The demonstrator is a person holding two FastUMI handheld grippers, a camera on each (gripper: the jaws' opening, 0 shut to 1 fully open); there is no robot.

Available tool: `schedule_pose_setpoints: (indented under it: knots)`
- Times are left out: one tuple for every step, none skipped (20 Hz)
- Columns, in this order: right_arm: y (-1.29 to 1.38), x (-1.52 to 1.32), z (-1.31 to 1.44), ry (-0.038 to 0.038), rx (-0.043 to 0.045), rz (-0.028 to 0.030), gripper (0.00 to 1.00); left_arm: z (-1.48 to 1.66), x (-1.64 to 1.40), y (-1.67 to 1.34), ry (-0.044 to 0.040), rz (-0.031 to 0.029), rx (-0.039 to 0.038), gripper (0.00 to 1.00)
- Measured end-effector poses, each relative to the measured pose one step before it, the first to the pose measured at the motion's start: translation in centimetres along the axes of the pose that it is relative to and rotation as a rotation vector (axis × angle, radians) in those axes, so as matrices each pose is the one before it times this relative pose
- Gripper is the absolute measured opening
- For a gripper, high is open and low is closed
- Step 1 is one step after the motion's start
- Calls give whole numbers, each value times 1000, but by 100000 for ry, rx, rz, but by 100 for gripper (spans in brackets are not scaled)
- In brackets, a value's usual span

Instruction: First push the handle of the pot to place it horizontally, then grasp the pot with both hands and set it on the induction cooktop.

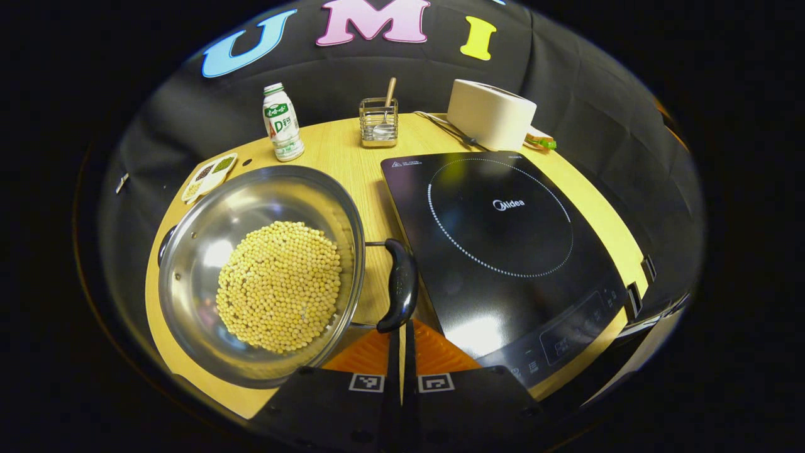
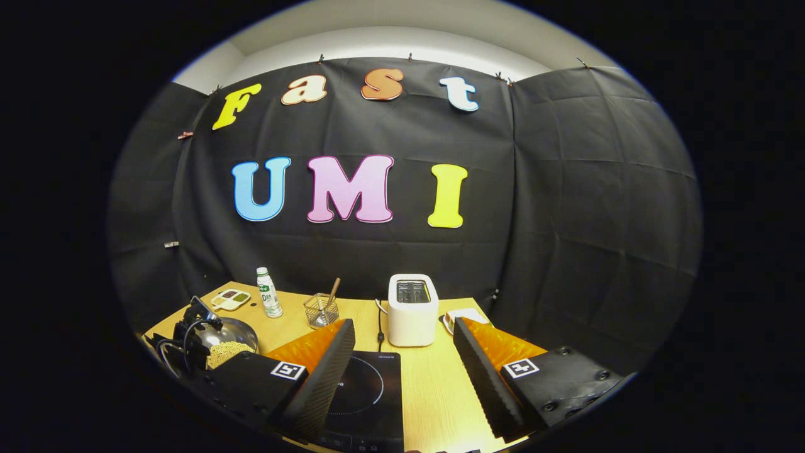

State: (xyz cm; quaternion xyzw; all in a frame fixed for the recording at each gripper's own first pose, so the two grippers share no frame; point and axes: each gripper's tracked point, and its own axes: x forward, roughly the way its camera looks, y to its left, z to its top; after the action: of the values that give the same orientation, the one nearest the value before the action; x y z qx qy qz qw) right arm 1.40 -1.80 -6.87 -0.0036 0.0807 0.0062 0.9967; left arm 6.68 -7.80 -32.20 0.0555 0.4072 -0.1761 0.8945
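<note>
Pot (image 1: 261, 277) of pale beans (image 1: 280, 286) on the wooden table (image 1: 352, 170), just left of the cooktop (image 1: 503, 251). Left gripper (image 1: 402, 327) pressed together, tips at the upright side handle (image 1: 399, 284). Right gripper (image 2: 402, 352) spread wide, hovering apart. Best nudged gently sideways, low on the handle, without sliding the pot.

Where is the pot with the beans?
In the left gripper view the pot sits on the table's left side, beside the induction cooktop.
</note>
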Motion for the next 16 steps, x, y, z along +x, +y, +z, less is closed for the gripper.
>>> schedule_pose_setpoints:
  knots:
    - [-120,98,-66,160,15,-104,98,376,262,-7,-214,126,110,5]
    - [-182,35,8,211,-19,-281,98,364,218,35,-215,136,89,5]
    - [-310,33,-135,249,75,-357,98,274,301,93,-230,146,25,5]
    - [-271,85,-29,231,195,-474,98,357,213,59,-75,162,93,5]
    - [-252,43,-56,201,267,-527,98,318,274,-10,-134,109,182,5]
    - [-283,93,-44,154,54,-641,98,300,187,62,-18,57,149,5]
    - [-287,110,20,61,69,-526,98,255,205,57,-100,-19,101,5]
    - [-121,3,-40,159,135,-299,98,304,216,85,-149,13,-151,5]
    - [-119,21,-116,126,-3,-122,98,241,155,99,-264,-28,-467,5]
    - [-134,77,-78,276,-72,-238,98,303,187,87,-235,5,-621,5]
    - [-94,162,-133,411,92,-138,98,350,178,145,-390,293,-194,5]
    - [-86,47,-6,260,322,-70,98,254,25,180,-600,673,-81,5]
    - [-44,34,29,130,315,-93,98,271,134,313,-770,1334,592,5]
    - [-3,111,-52,113,229,-4,98,277,133,137,-626,556,1084,5]
    - [68,74,-53,200,92,51,98,286,86,35,-315,345,1054,5]
    - [76,-13,-54,319,-53,265,98,129,93,61,-127,7,782,5]
